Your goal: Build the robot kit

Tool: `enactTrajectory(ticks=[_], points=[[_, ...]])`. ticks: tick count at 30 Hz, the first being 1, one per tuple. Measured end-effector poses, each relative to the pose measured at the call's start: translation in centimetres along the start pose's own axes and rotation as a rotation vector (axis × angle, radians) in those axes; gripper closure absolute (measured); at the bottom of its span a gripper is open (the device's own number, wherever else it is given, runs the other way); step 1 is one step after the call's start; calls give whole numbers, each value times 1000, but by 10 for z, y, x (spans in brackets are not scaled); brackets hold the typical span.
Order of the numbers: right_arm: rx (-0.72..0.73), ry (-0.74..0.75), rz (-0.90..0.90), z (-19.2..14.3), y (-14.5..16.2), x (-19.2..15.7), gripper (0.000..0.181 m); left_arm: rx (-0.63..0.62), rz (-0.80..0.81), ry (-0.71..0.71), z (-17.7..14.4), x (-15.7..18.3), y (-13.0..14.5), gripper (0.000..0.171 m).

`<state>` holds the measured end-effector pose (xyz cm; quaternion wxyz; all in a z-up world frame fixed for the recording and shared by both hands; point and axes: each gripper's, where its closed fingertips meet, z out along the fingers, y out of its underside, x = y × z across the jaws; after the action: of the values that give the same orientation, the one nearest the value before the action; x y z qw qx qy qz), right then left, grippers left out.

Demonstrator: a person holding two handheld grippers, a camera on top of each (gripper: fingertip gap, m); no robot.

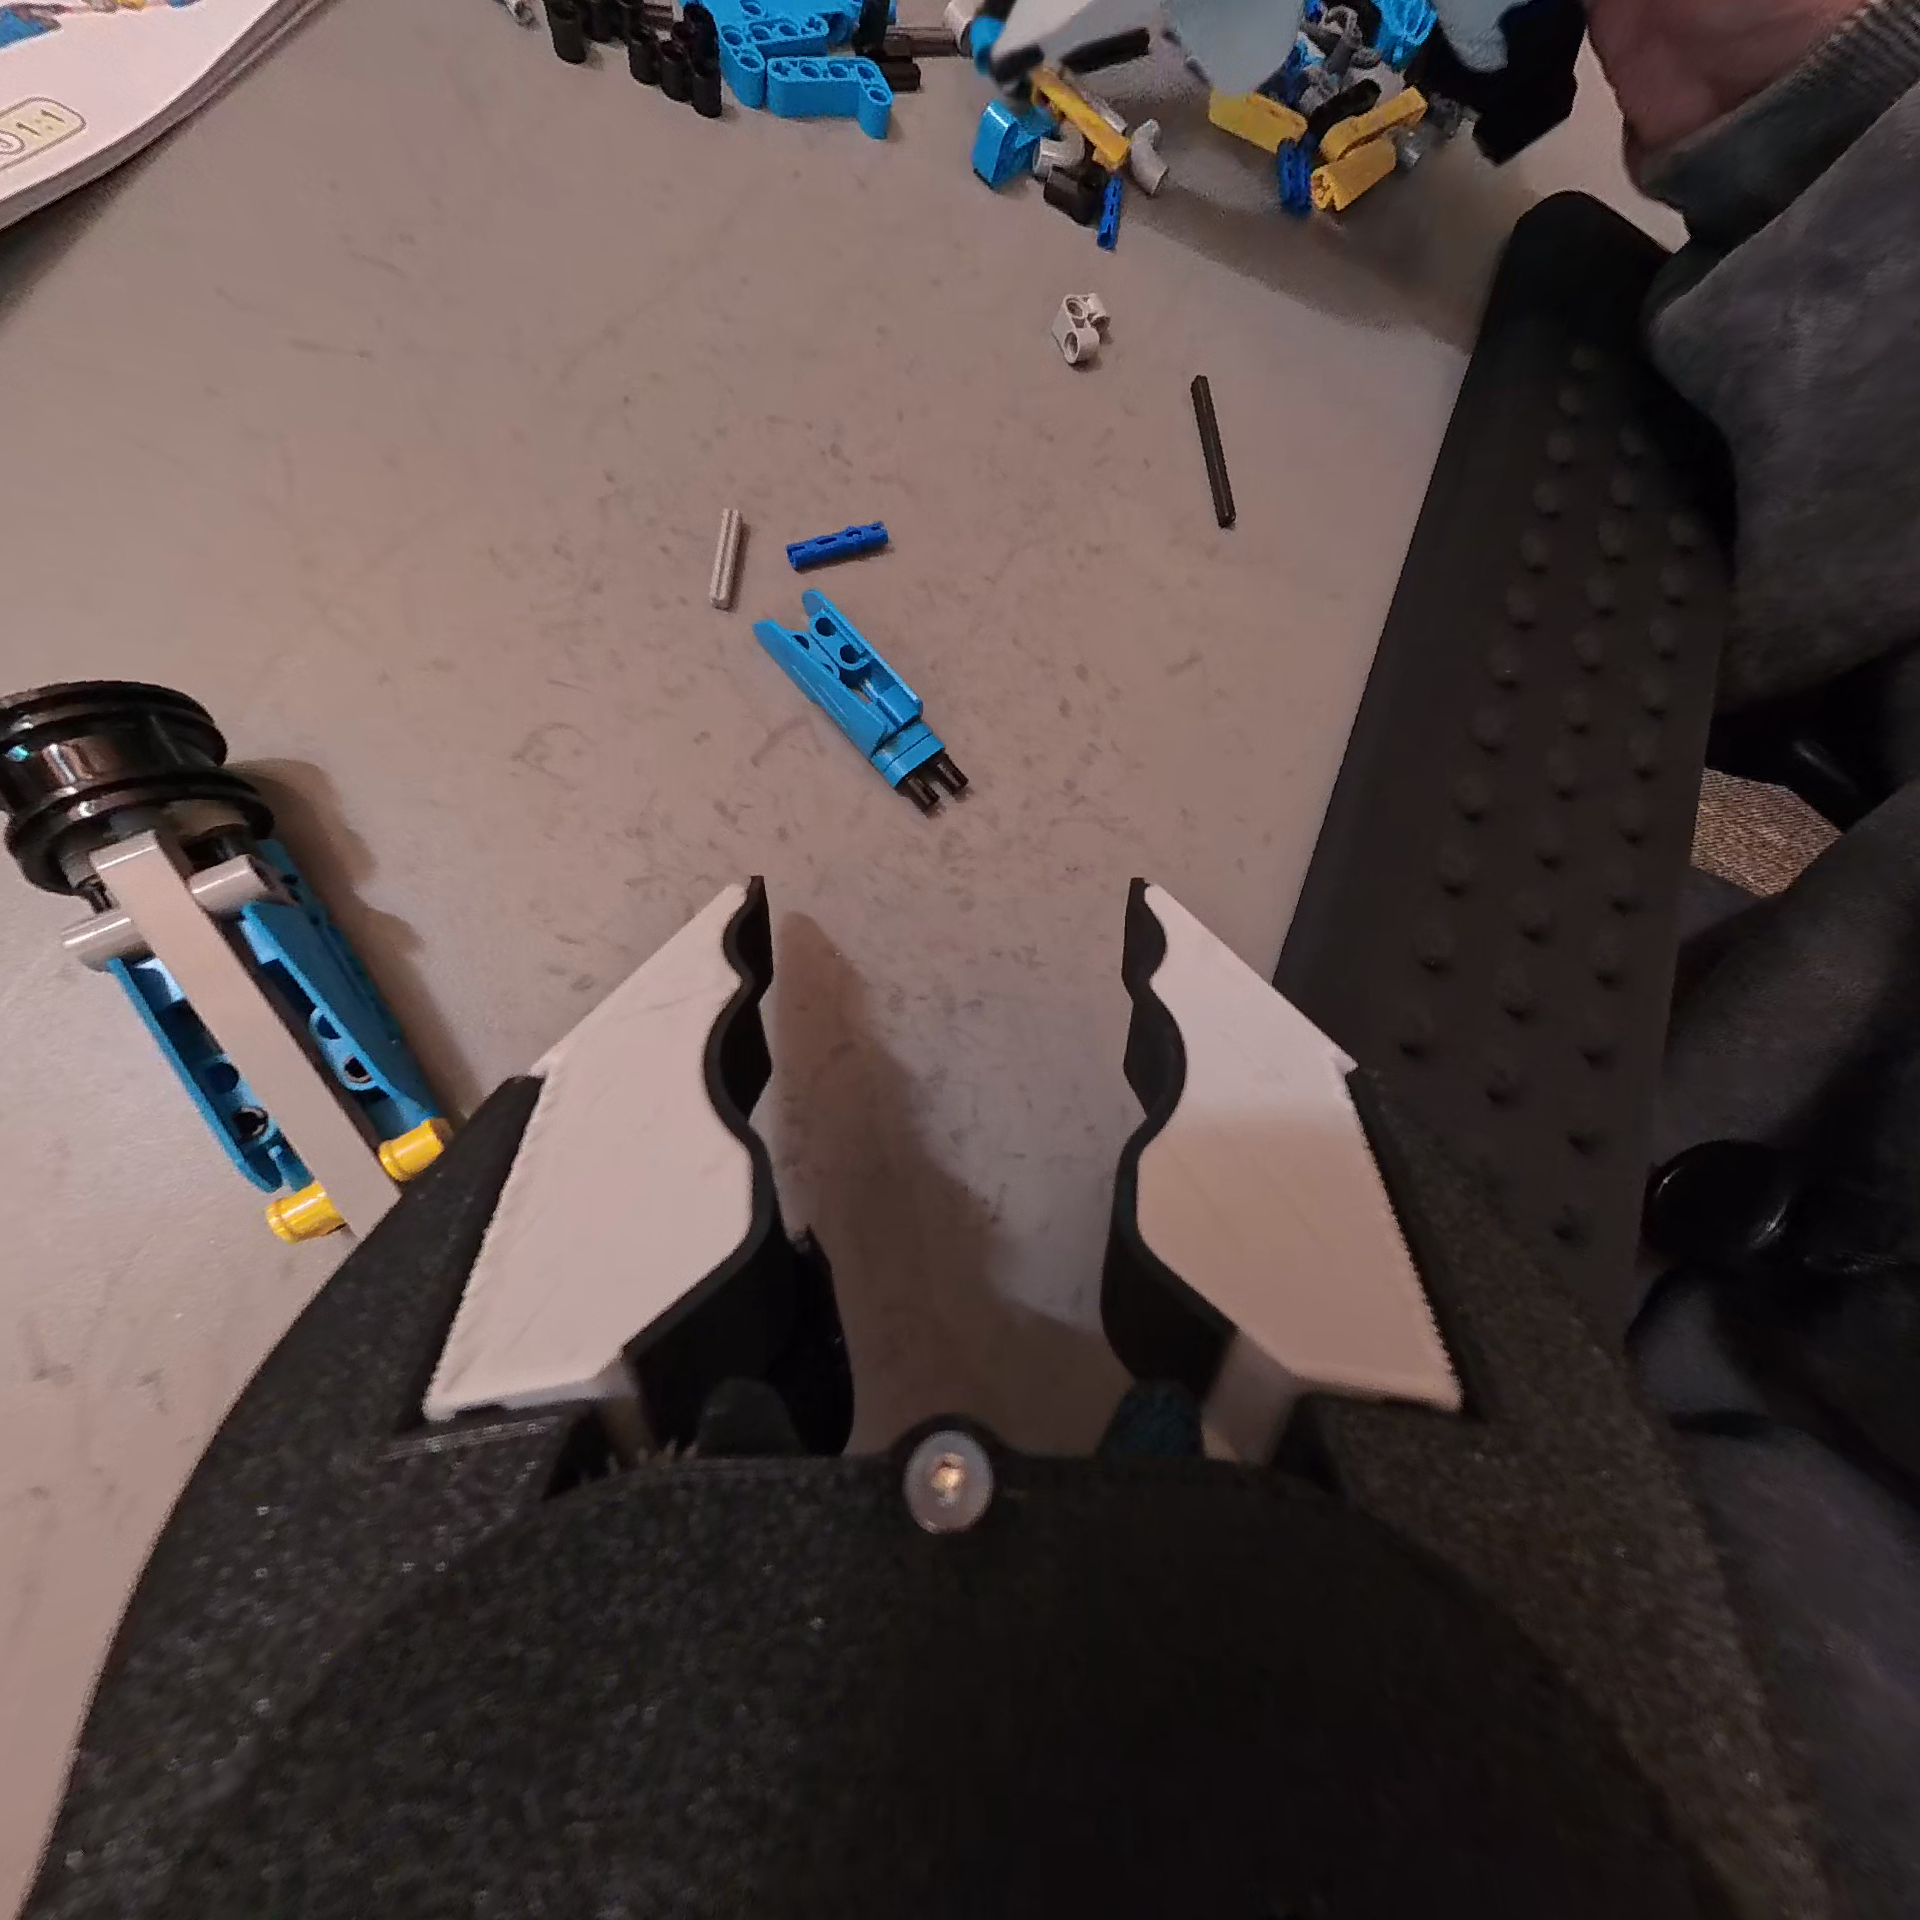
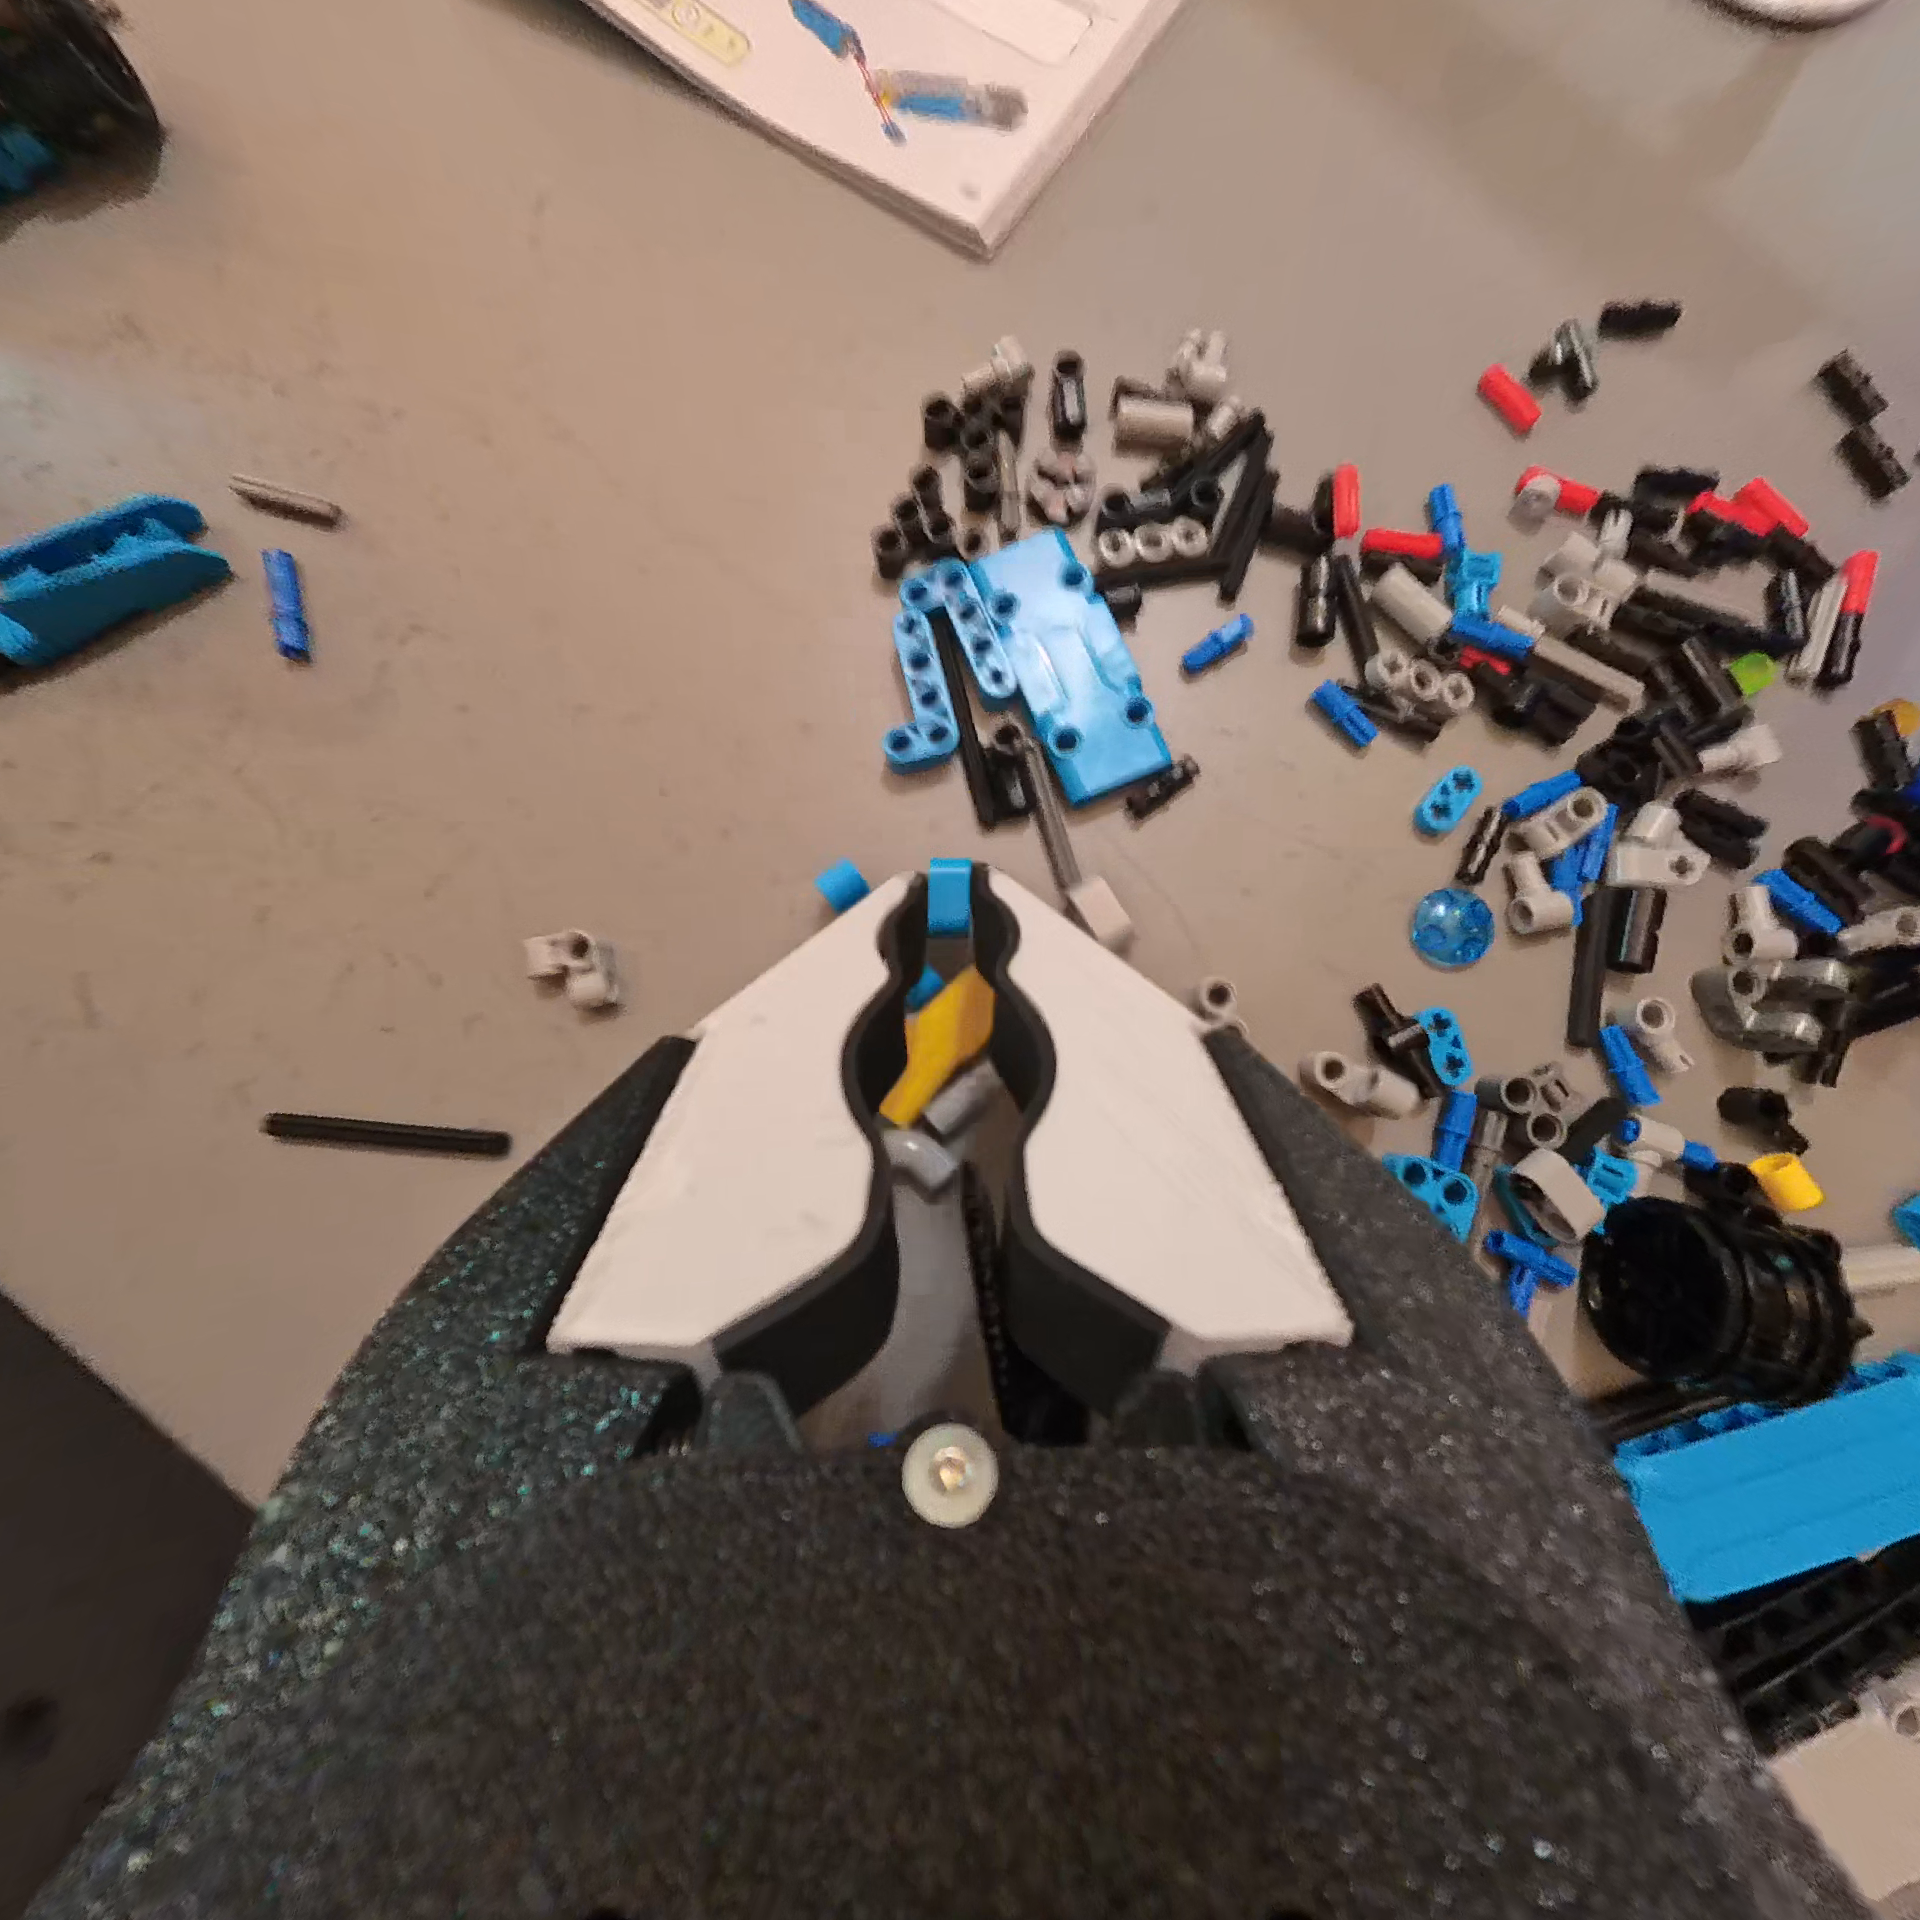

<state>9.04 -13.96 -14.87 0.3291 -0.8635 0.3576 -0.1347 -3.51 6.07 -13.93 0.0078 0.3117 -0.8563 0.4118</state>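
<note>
Bricks lie scattered over the grey desk (image 1: pixel 416 436) under both my claws. My left claw (image 1: pixel 948 894) hovers tilted down over the desk, jaws spread wide and holding nothing. Left of it lies a wheel assembly (image 1: pixel 208 956) with a black hub, grey beams and yellow pins. Straight ahead of its tips sits a small azure sub-assembly (image 1: pixel 847 691), with a grey axle (image 1: pixel 727 556) and a dark blue pin (image 1: pixel 836 544) just beyond, and a black axle (image 1: pixel 1212 450) off to the right. My right claw (image 2: pixel 949 894) is clamped narrow on a blue, yellow and grey piece (image 2: pixel 940 1029). Ahead of it lies an azure panel (image 2: pixel 1070 665); to its right spreads a loose parts pile (image 2: pixel 1558 675).
</note>
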Motion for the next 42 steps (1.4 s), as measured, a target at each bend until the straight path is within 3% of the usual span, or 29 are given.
enactTrajectory(ticks=[4, 7, 11, 15, 18, 26, 29, 32, 42], points=[[108, -81, -47, -6, -38, -33, 173, -2, 2, -3, 0, 0, 0, 103], [242, -273, -81, 4, -70, -93, 173, -6, 3, -3, 0, 0, 1, 103], [194, -297, -200, 33, -61, -129, 173, -2, 2, -5, -1, 0, 2, 103], [151, -156, -265, 43, -53, -113, 173, -5, 3, -2, -1, 0, 2, 103], [64, -190, -250, 51, -40, -112, 173, -8, 9, -6, 0, 1, 2, 103], [50, -298, -167, 51, -36, -118, 173, -10, 9, -7, 0, 1, 2, 103], [69, -272, -156, 49, -40, -113, 148, -14, 9, -7, 1, 1, 3, 103], [143, -323, -111, 33, -47, -114, 145, -10, 8, -9, 0, 0, 3, 103], [162, -78, 42, -27, -8, -7, 142, -8, 5, 7, 0, 2, 3, 103]])
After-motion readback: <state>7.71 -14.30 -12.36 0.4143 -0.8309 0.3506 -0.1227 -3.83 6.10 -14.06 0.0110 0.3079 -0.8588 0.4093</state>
